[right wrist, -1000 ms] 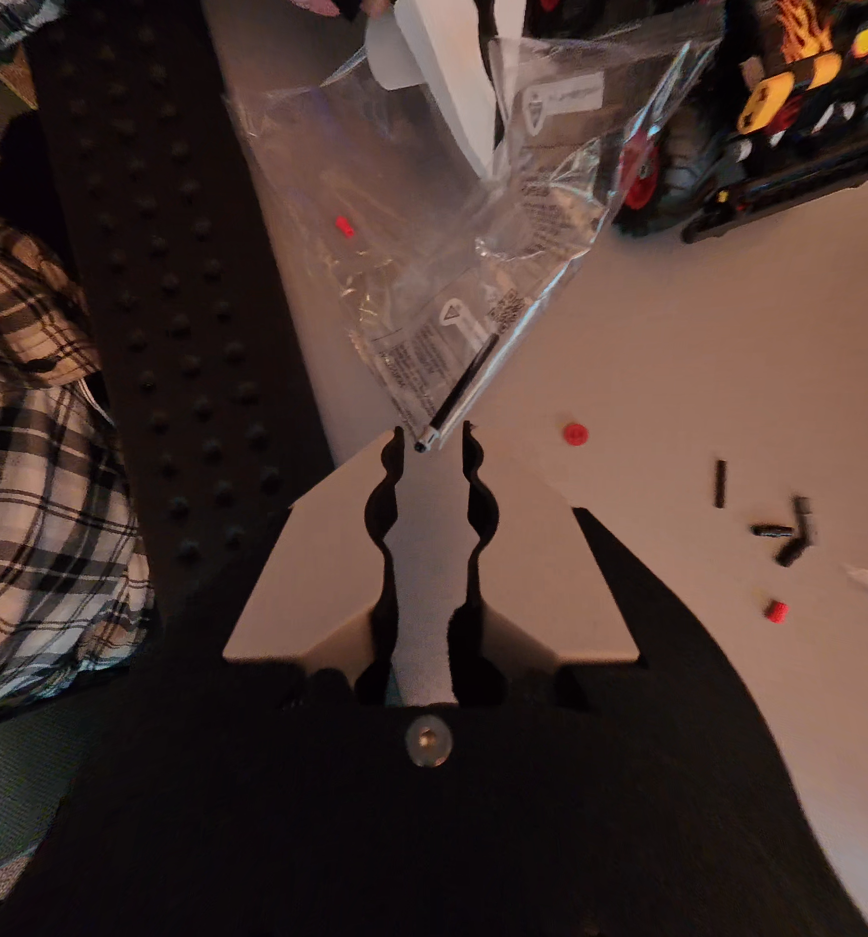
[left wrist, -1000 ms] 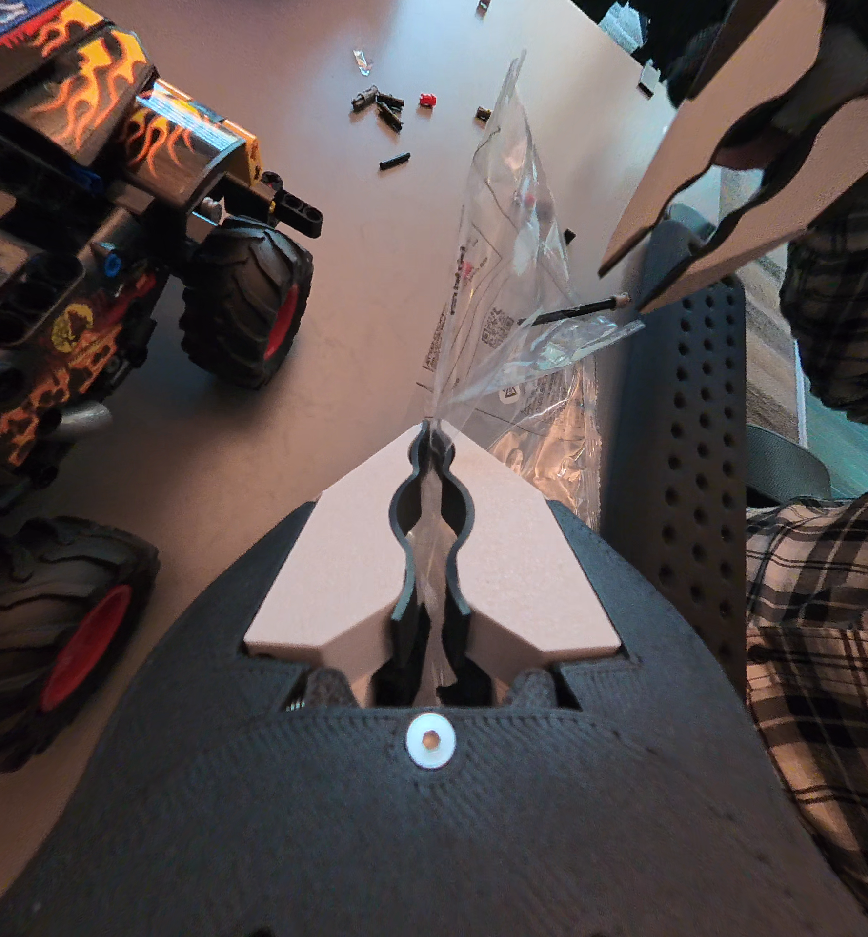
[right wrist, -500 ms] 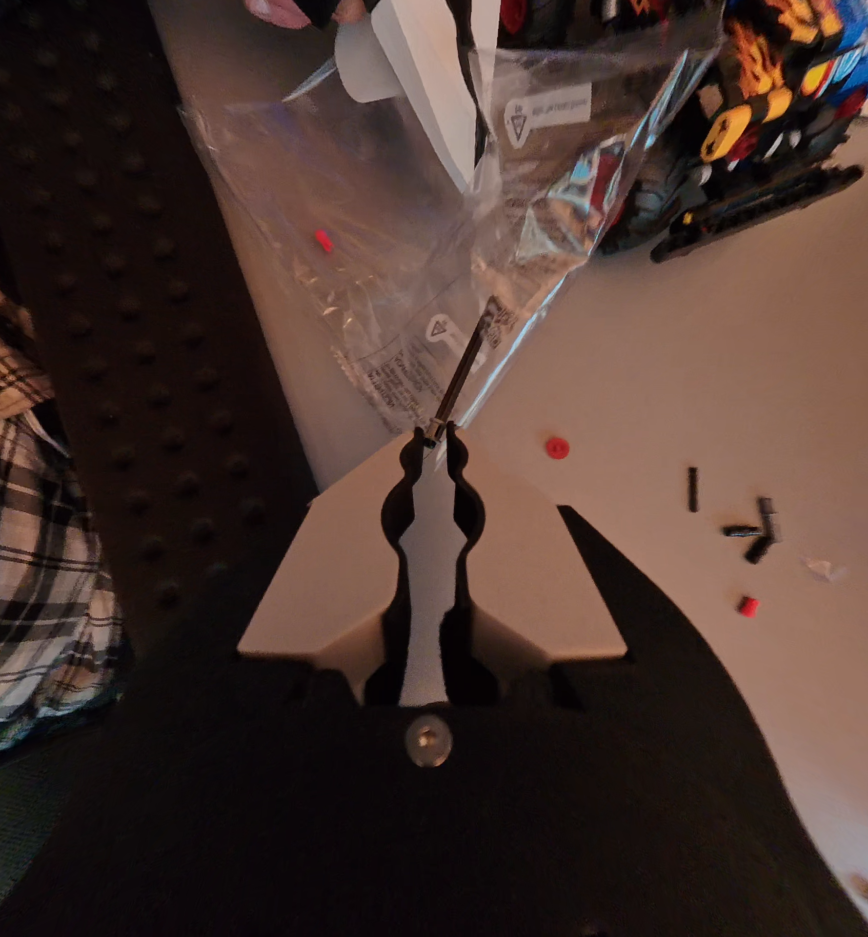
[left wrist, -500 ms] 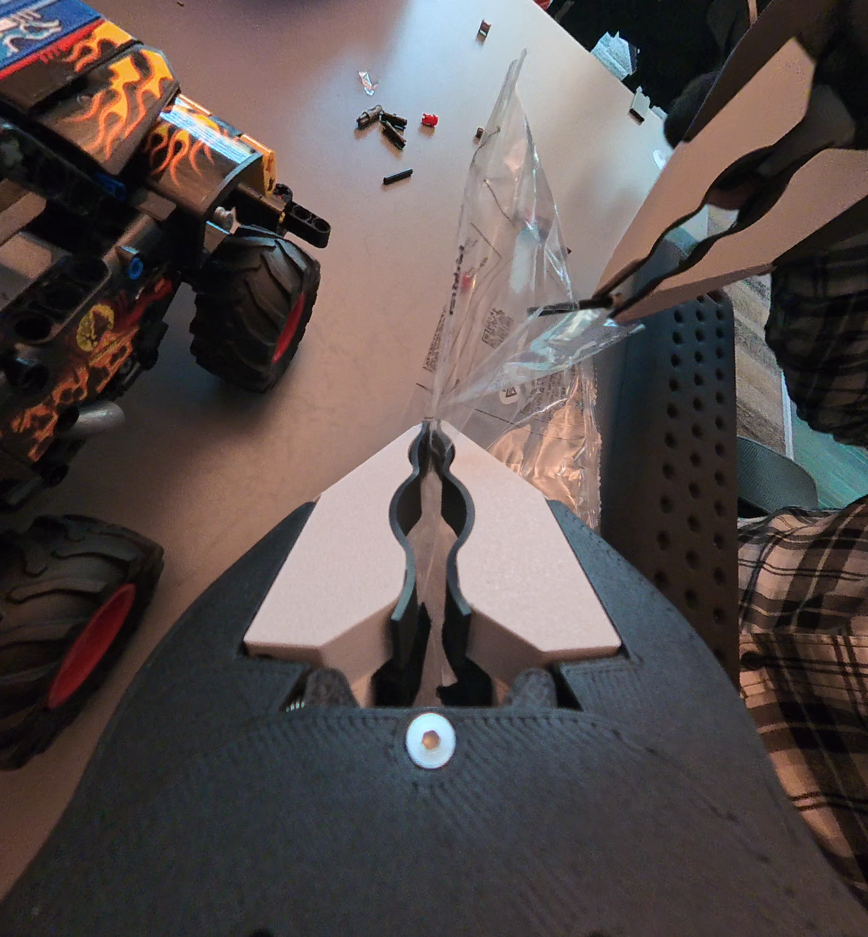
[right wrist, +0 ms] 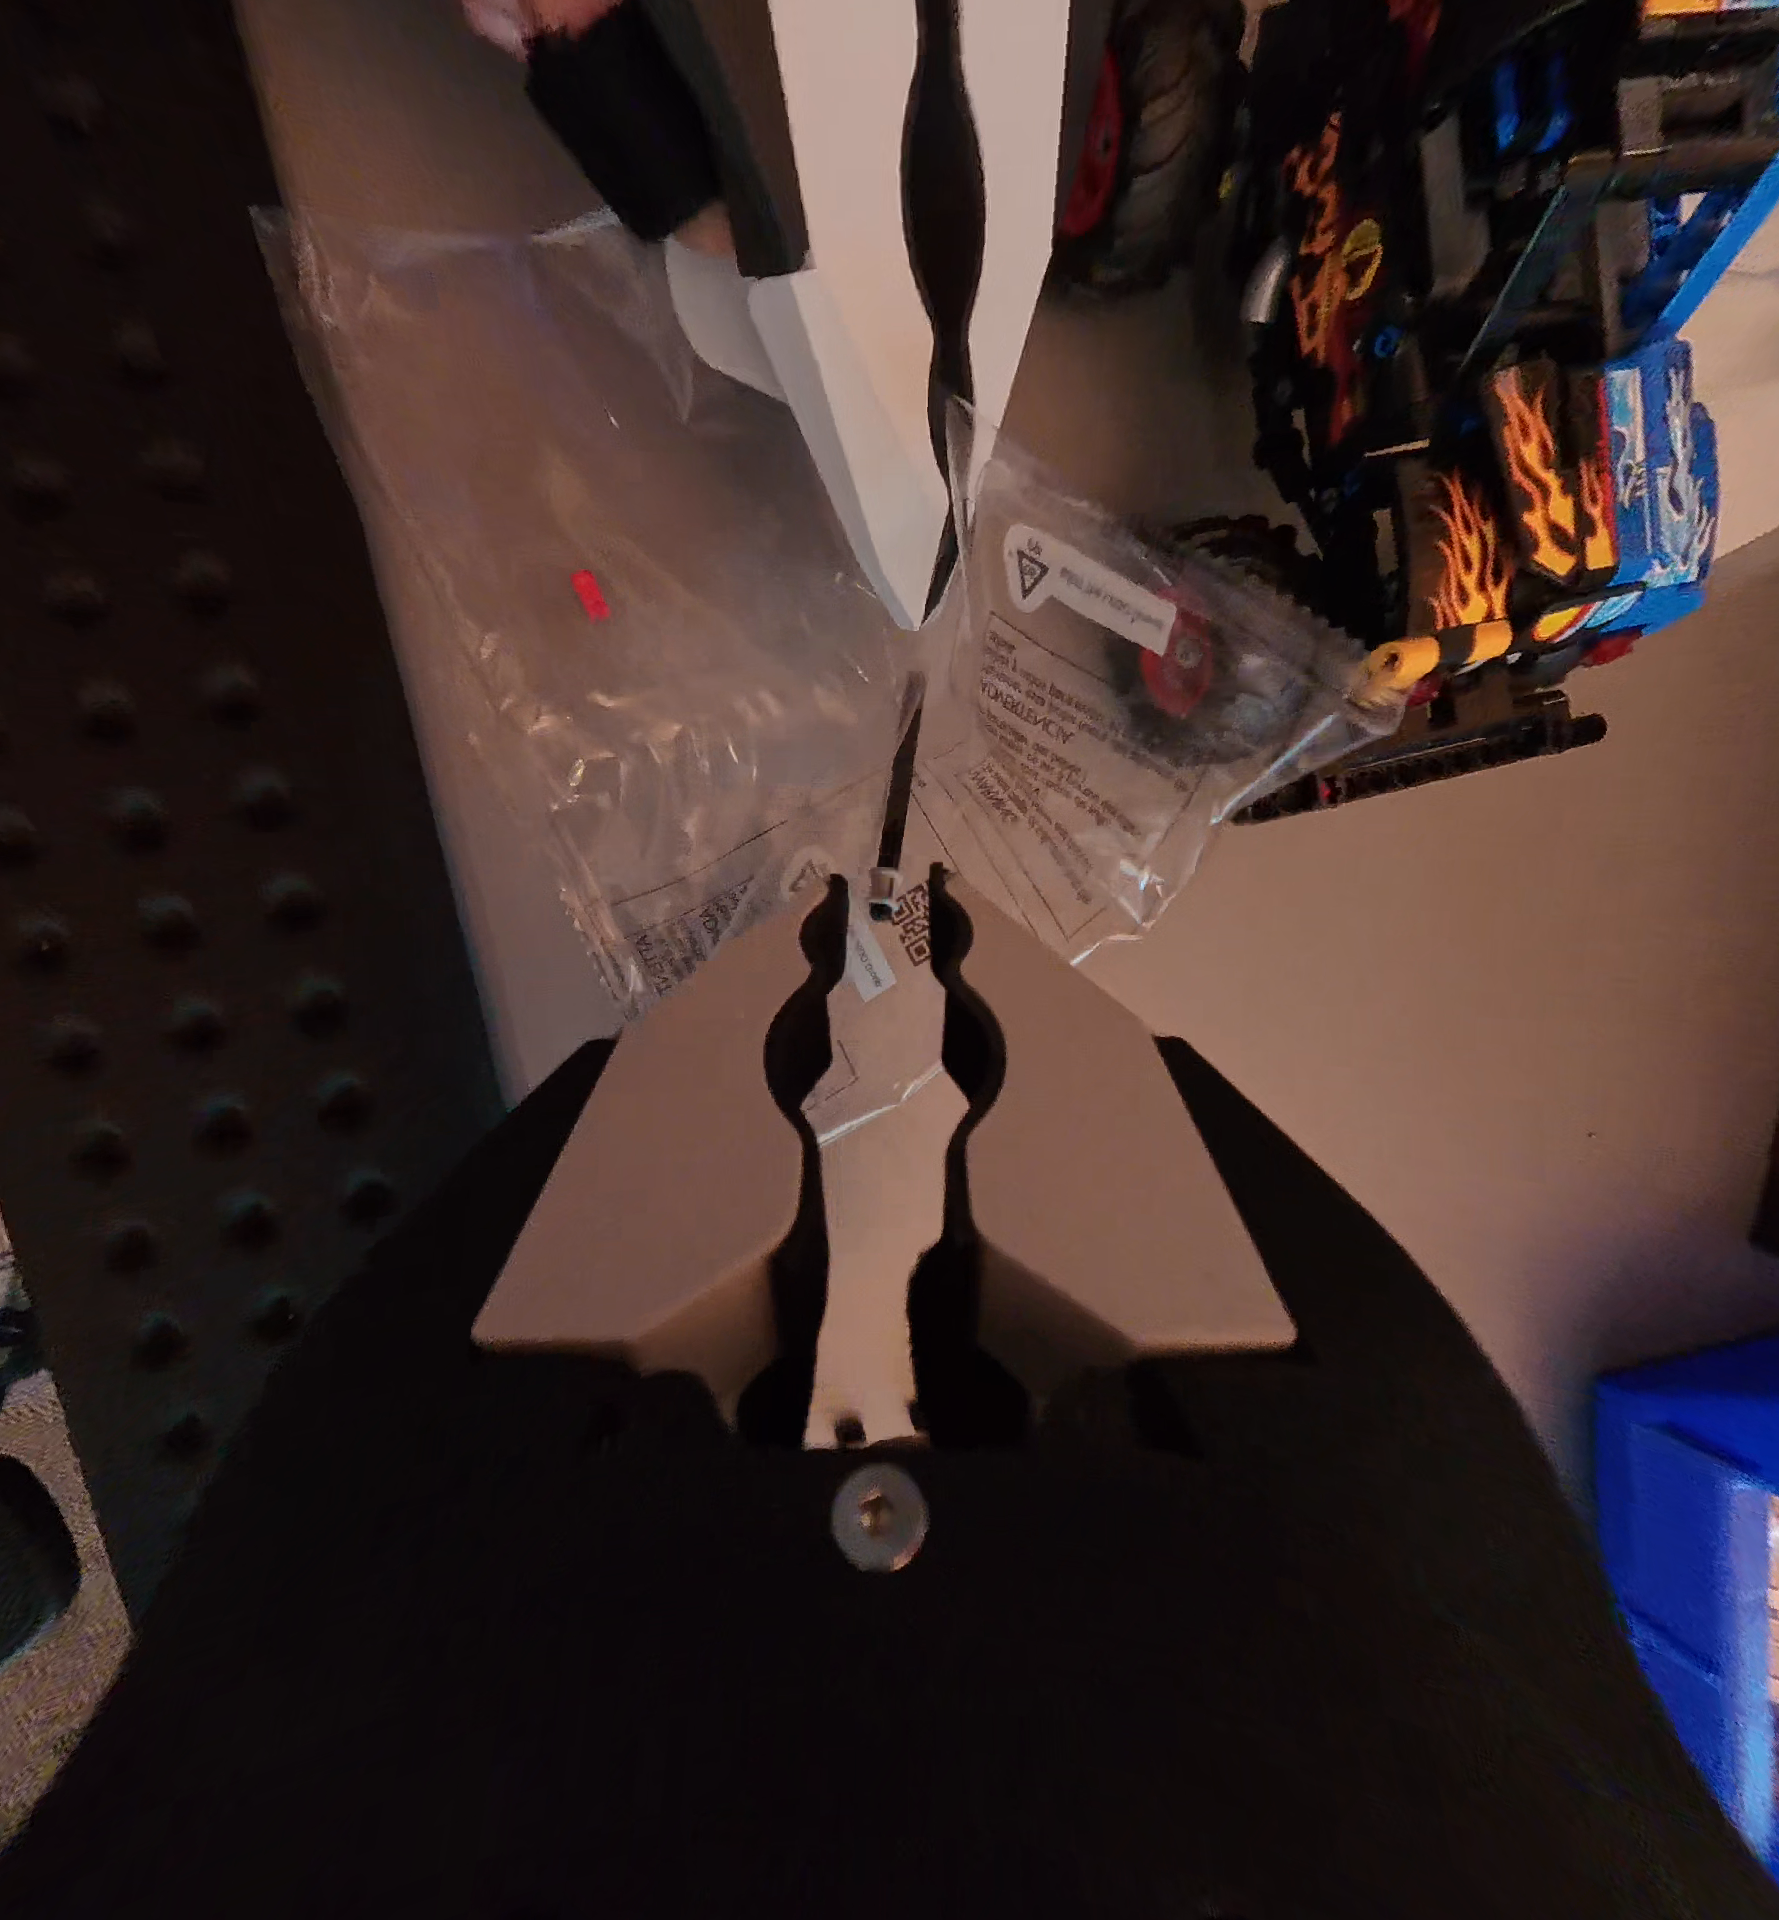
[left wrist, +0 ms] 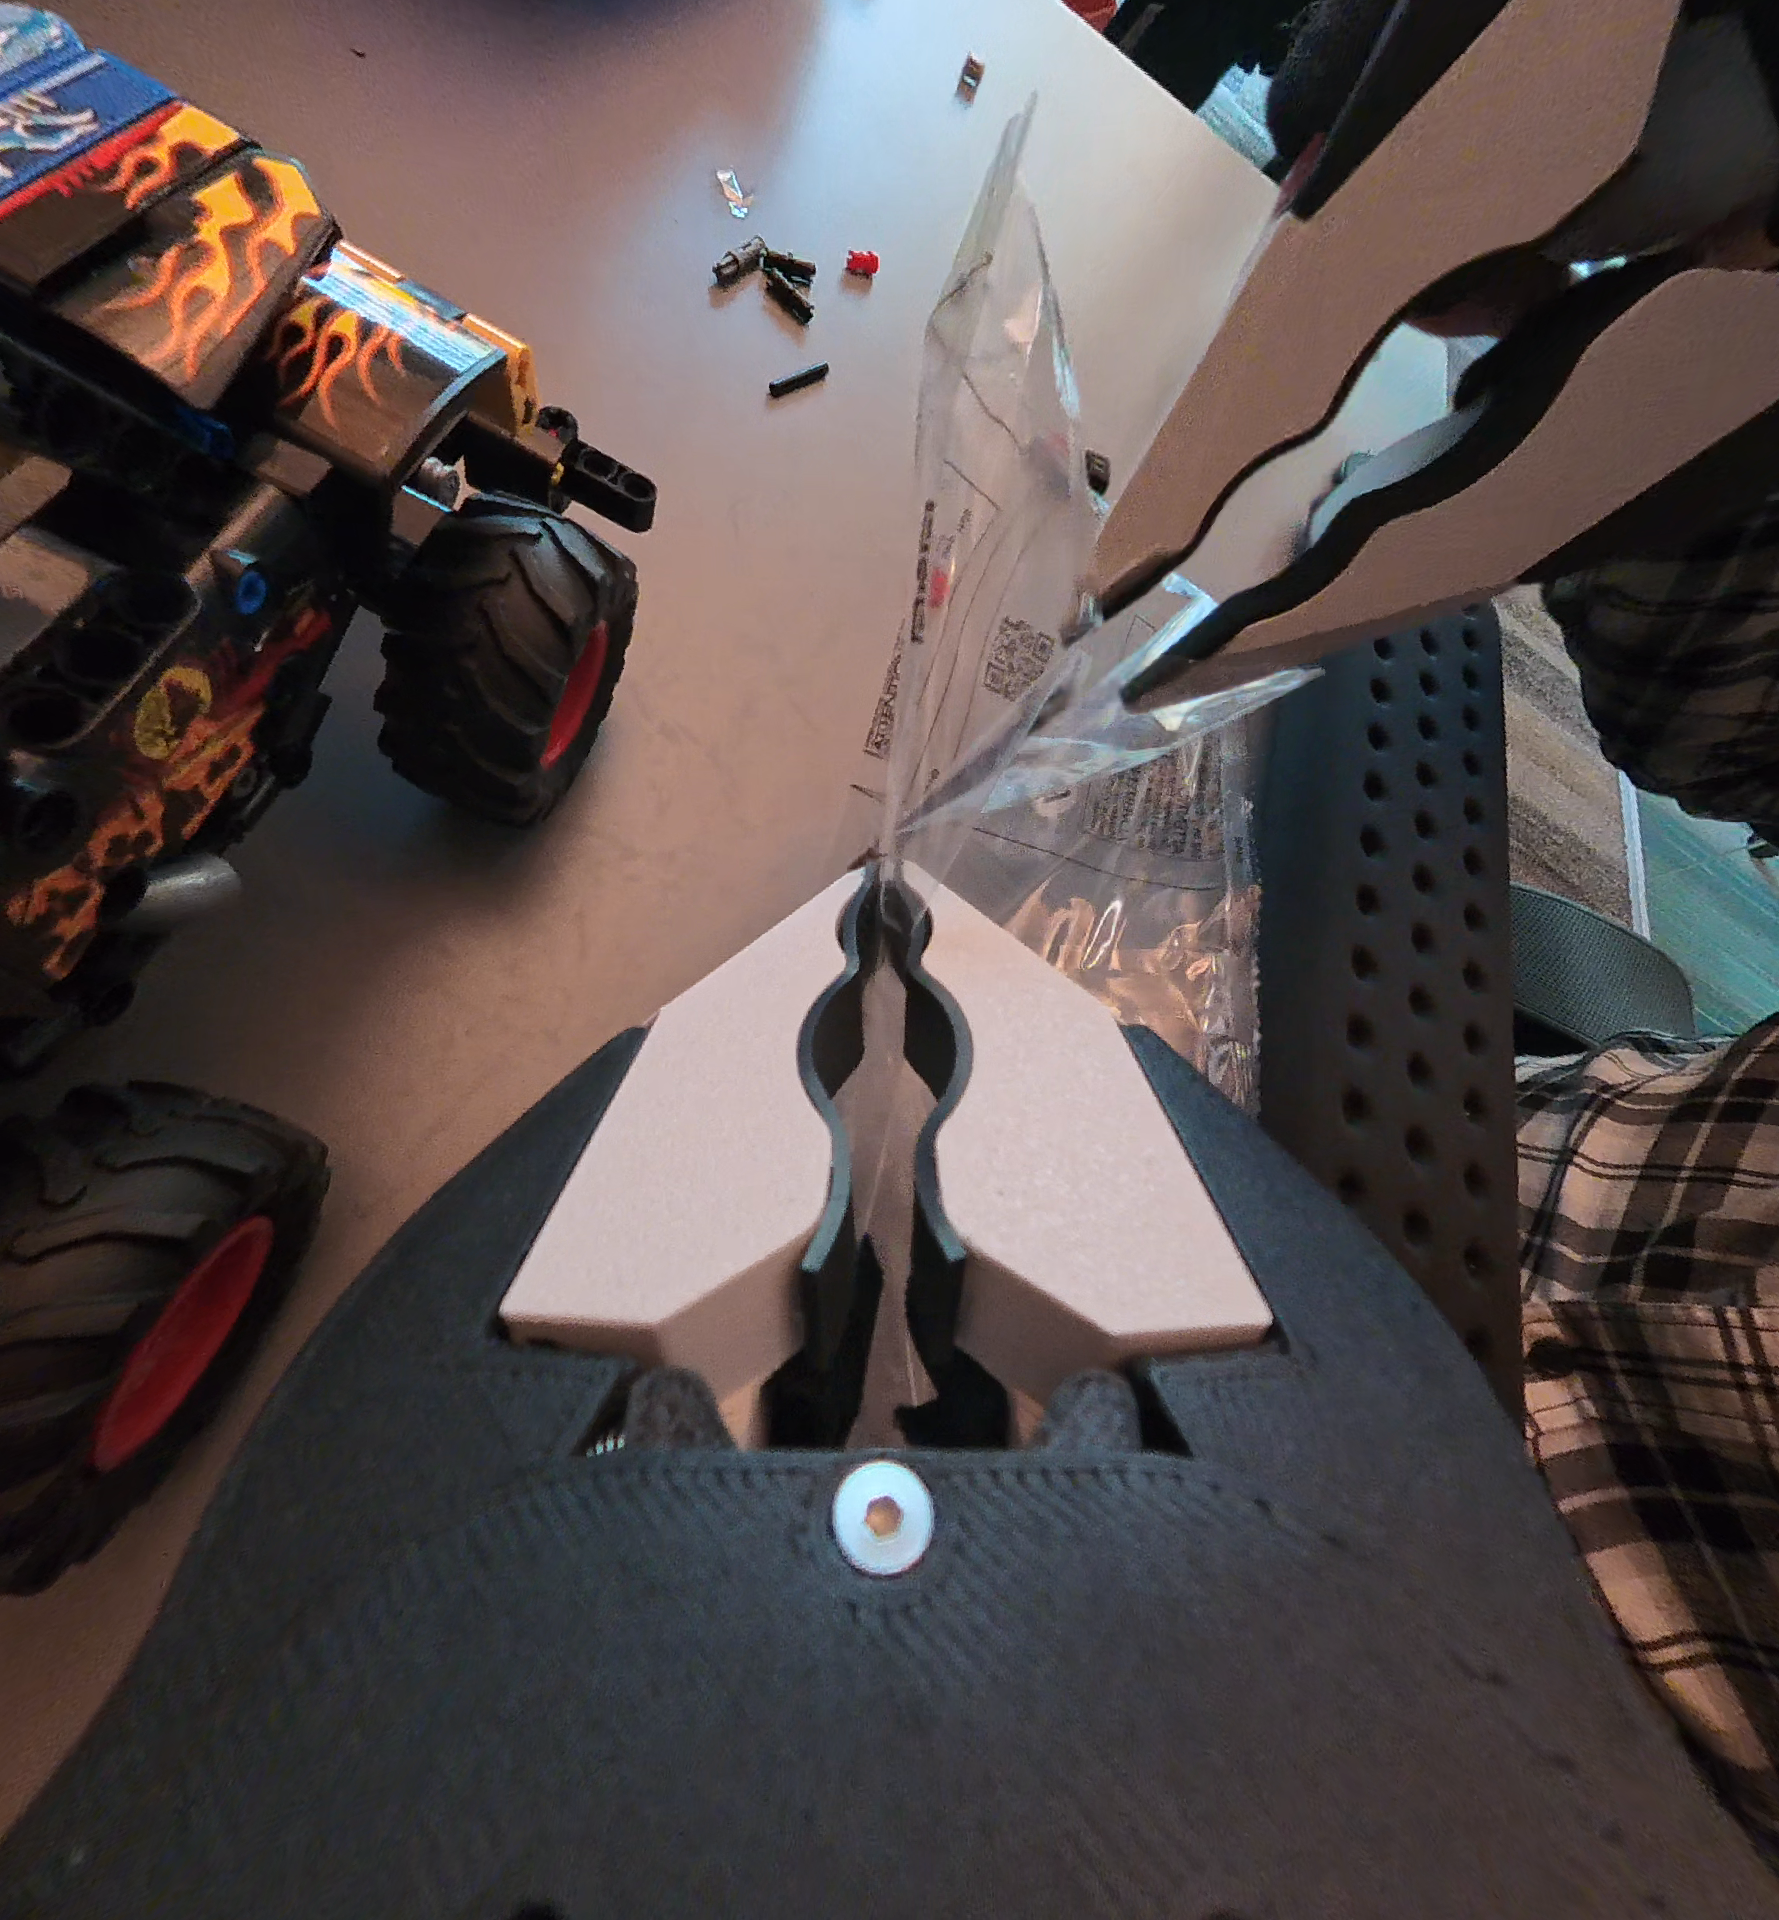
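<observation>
My left gripper (left wrist: pixel 885 883) is shut on the corner of a clear plastic bag (left wrist: pixel 989 499) and holds it up above the table (left wrist: pixel 739 727). The right wrist view shows it from the front (right wrist: pixel 935 603), with the bag (right wrist: pixel 1061 748) hanging from it. My right gripper (right wrist: pixel 885 894) stands slightly open at the bag's lower edge. The end of a thin black rod (right wrist: pixel 897 790) lies between its tips, with a gap on both sides, and the rod runs up into the bag. In the left wrist view this gripper (left wrist: pixel 1119 646) reaches in from the upper right.
A flame-painted toy monster truck (left wrist: pixel 189 520) stands on the left (right wrist: pixel 1436 416). Small loose black and red pieces (left wrist: pixel 776 275) lie farther back. A second clear bag (right wrist: pixel 604 675) lies at the table edge beside a black perforated chair (left wrist: pixel 1384 831). A blue box (right wrist: pixel 1716 1558) is right.
My right gripper moved forward to the bag, closed on the rod's end, then parted a little. The rod now points deeper into the bag. My left gripper kept its hold and barely moved.
</observation>
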`<state>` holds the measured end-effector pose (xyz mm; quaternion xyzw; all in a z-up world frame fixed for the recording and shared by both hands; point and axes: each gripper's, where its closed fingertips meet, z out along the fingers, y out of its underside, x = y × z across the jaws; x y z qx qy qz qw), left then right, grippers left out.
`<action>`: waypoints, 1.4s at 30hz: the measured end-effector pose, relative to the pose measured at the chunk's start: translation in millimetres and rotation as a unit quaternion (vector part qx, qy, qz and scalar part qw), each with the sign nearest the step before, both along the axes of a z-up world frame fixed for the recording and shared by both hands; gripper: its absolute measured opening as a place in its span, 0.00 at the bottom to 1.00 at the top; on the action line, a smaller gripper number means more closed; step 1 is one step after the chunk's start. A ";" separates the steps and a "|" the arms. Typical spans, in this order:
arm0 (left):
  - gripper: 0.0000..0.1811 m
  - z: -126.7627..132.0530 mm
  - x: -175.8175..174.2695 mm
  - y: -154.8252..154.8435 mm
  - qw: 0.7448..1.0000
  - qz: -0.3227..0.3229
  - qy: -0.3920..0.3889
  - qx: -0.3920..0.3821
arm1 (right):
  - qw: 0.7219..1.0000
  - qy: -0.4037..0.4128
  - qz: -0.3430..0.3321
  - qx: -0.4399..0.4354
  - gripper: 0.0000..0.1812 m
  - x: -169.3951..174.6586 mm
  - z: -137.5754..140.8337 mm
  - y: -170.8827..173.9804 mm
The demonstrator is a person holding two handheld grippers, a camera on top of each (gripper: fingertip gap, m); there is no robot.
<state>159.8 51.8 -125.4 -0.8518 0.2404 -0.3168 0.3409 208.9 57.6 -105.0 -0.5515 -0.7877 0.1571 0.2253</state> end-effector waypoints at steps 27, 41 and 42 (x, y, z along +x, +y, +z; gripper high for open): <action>0.00 -5.7 -0.5 -1.4 1.000 -0.006 0.002 -0.012 | 0.980 0.010 -0.173 -0.102 0.00 52.6 -60.4 134.0; 0.00 -5.5 -1.4 0.6 1.000 0.000 -0.005 -0.017 | 0.979 0.136 -0.025 -0.153 0.00 22.6 44.6 21.0; 0.00 -5.4 -1.1 0.5 1.000 0.000 -0.006 -0.017 | 0.980 0.129 -0.011 -0.152 0.00 17.9 45.4 10.1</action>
